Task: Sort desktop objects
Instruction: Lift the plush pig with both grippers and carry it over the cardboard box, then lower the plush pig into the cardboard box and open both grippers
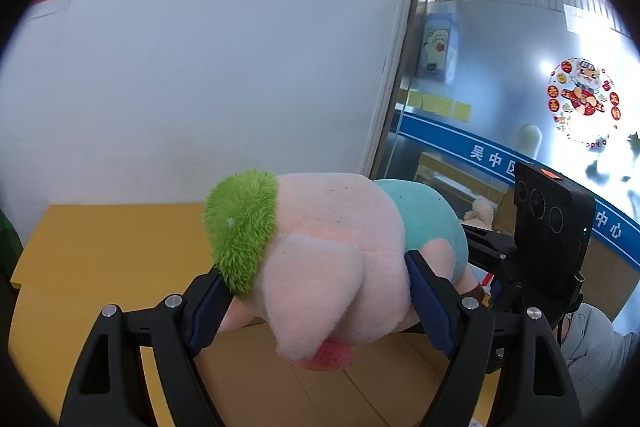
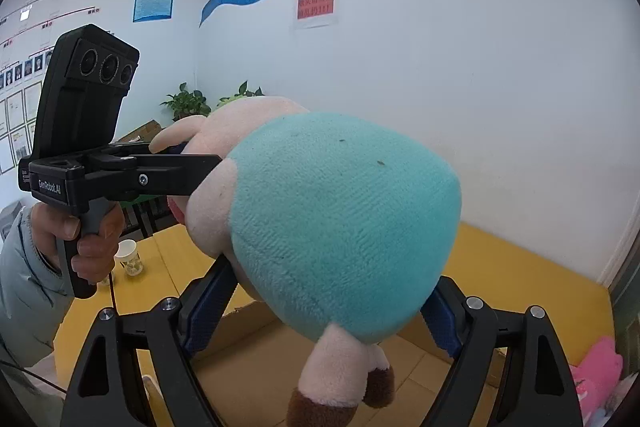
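In the left wrist view, the left gripper [image 1: 320, 291] holds a plush pig [image 1: 328, 251] by its head end. Its two blue-padded fingers [image 1: 212, 303] stand wide apart yet press into the toy from either side, one against the green fuzzy cap [image 1: 240, 227], the other behind the pink ear. The pig hangs in the air above a yellow table [image 1: 100, 251] and a brown cardboard surface [image 1: 304, 399] below it. Behind the toy's teal body, the other gripper's black frame and camera block show at right. A white wall [image 1: 200, 67] with a blue curved stripe fills the background, and a frosted glass door [image 1: 500, 47] stands to the right.

In the right wrist view, the right gripper [image 2: 332, 311] clamps the same pig [image 2: 344, 211] at its teal rear, its wide-set blue pads sunk into the plush on both sides. Two pink legs with brown hooves dangle in front of the camera. A hand [image 2: 80, 239] in a pale sleeve grips the left gripper's handle at left, and that gripper's fingers reach the pig's head. A paper cup [image 2: 127, 251] stands on the yellow table [image 2: 520, 275] beyond the hand. A bright pink soft toy [image 2: 596, 379] lies at lower right.
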Tool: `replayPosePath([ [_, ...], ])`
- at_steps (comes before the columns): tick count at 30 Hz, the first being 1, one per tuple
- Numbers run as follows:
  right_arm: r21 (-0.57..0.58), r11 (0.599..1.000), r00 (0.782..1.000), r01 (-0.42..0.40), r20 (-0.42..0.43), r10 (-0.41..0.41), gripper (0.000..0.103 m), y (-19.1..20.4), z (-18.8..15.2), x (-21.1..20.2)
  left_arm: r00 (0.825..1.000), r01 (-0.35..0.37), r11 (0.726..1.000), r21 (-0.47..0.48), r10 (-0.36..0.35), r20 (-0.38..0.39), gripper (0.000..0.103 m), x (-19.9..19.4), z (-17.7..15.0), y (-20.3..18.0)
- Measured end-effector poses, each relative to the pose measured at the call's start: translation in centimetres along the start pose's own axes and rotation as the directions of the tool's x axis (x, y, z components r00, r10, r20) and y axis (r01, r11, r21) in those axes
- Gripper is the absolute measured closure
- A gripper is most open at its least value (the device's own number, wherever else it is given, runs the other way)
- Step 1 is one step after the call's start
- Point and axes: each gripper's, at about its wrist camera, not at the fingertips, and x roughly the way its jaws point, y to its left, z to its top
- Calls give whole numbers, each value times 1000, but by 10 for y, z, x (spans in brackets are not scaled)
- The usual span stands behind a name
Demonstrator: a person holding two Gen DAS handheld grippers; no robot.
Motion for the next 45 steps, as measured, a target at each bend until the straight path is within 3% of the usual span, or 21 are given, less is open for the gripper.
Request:
replayPosePath([
  [8, 109, 991, 983, -74, -161, 92, 19, -49, -48, 128, 981, -57, 991, -122, 33, -189, 22, 77, -44, 66],
  [14, 219, 971, 942, -94, -296, 158, 19, -73, -99, 224, 946, -111, 967, -227, 33, -323, 22, 126, -87, 113],
  [19, 280, 959, 910, -47, -384, 157, 18, -87, -138, 281, 901, -188, 948, -256, 63, -429, 23, 162, -117, 129],
  [21, 293, 956, 898, -15, -416, 142, 18, -89, -151, 298, 893, -196, 950, -245, 70, -444, 36, 166, -120, 127],
  [23, 311, 950, 890, 28, -440, 118, 12, -91, -158, 311, 876, -213, 950, -229, 82, -475, 38, 169, -121, 127],
  [27, 304, 951, 892, 51, -442, 93, 8, -87, -154, 333, 874, -237, 942, -236, 101, -475, 38, 163, -119, 137],
  [30, 297, 953, 887, 58, -453, 87, 7, -76, -141, 337, 886, -243, 939, -245, 112, -449, 38, 146, -116, 143],
  [37, 318, 944, 910, 84, -410, 57, 8, -85, -125, 265, 911, -239, 950, -202, 148, -385, 36, 104, -109, 141],
  [41, 317, 939, 923, 136, -386, -4, 8, -90, -113, 218, 928, -227, 963, -147, 168, -333, 36, 82, -101, 108],
  [45, 238, 938, 919, 252, -364, -154, 7, -87, -114, 129, 939, -255, 966, -47, 235, -252, 27, 49, -96, 69],
])
